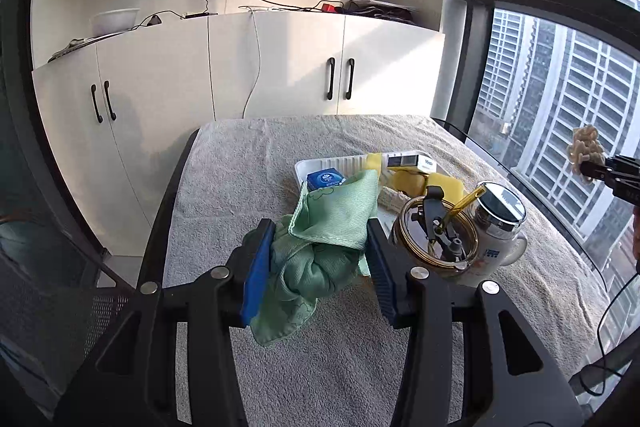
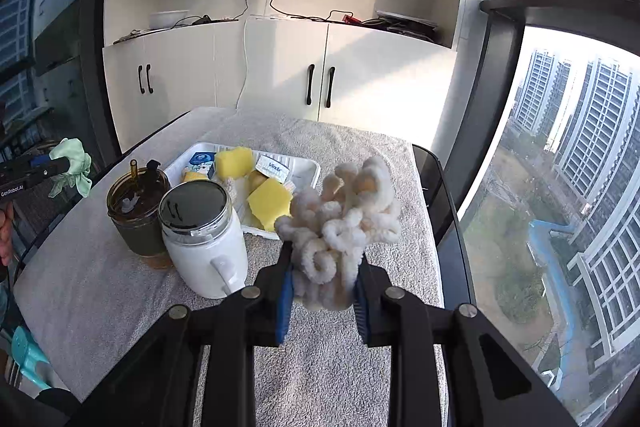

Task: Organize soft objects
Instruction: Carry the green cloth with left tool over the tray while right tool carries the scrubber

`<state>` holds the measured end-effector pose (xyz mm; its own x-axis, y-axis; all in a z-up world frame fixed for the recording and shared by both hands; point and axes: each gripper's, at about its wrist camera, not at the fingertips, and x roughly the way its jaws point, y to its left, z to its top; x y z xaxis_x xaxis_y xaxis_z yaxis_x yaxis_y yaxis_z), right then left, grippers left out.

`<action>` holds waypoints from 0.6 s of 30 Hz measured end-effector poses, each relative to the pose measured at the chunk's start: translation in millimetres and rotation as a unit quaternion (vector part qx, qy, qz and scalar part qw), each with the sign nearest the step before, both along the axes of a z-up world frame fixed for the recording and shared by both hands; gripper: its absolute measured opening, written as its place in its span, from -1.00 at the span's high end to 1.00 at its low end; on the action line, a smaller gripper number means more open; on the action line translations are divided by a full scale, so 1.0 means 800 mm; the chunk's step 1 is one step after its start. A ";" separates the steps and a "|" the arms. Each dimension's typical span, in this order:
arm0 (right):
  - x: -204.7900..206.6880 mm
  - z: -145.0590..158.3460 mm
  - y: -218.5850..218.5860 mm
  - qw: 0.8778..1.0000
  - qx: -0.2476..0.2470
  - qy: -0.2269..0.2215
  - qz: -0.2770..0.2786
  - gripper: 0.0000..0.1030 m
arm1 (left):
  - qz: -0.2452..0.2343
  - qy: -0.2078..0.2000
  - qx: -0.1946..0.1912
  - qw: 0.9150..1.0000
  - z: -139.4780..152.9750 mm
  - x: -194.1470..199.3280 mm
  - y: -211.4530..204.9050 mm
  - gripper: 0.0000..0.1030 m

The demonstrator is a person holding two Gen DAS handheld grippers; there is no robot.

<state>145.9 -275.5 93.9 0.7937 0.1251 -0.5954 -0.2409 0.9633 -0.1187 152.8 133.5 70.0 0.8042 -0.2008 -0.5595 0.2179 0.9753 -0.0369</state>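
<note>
My left gripper [image 1: 320, 247] is shut on a crumpled green cloth [image 1: 320, 239] and holds it above the grey towel-covered table [image 1: 248, 187]. My right gripper [image 2: 324, 267] is shut on a fluffy cream chenille bundle [image 2: 340, 223], also lifted off the table. Each gripper shows in the other's view: the right gripper [image 1: 596, 169] with the chenille bundle [image 1: 586, 149] at the far right, the left gripper [image 2: 60, 165] with the green cloth [image 2: 74, 167] at the far left. A white tray [image 2: 308, 171] behind holds yellow sponges [image 2: 270, 203], a blue box [image 1: 325, 180] and a tissue pack [image 2: 274, 167].
A brown glass cup with a straw lid [image 2: 138, 211] and a white lidded mug [image 2: 204, 239] stand in front of the tray. White cabinets [image 1: 280, 67] rise behind the table. A glass window wall [image 2: 560, 187] runs along the right. A teal chair [image 2: 26, 355] shows at the lower left.
</note>
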 end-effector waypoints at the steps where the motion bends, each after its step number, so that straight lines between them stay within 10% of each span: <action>1: 0.013 0.009 -0.003 1.000 -0.006 -0.003 0.002 0.47 | 0.000 -0.002 0.006 1.000 0.006 0.011 0.002 0.17; 18: 0.237 0.064 0.058 0.989 -0.056 0.033 0.134 0.47 | -0.074 0.034 0.057 0.995 0.028 0.205 -0.046 0.17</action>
<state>335.1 -228.7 145.2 0.7000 0.2565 -0.6665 -0.4968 0.8453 -0.1965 316.6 97.1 92.7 0.7302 -0.2457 -0.6376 0.3600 0.9314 0.0534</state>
